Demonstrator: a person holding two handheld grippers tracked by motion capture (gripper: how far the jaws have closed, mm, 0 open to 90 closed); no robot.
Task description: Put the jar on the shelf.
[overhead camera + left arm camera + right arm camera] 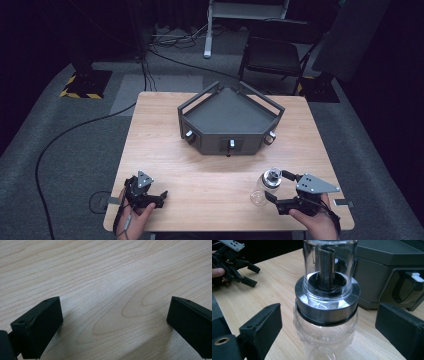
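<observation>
No words, numbers or brand marks can be read anywhere. The clear bottle [325, 315] between the right gripper [329, 335] jaws carries no label (its glass and metal collar are plain).

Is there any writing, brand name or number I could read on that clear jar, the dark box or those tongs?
None can be read.
The clear jar and its metal collar carry no label.
The dark box shows knobs but no lettering.
The right tongs and left tongs are plain black, with no marks.
</observation>
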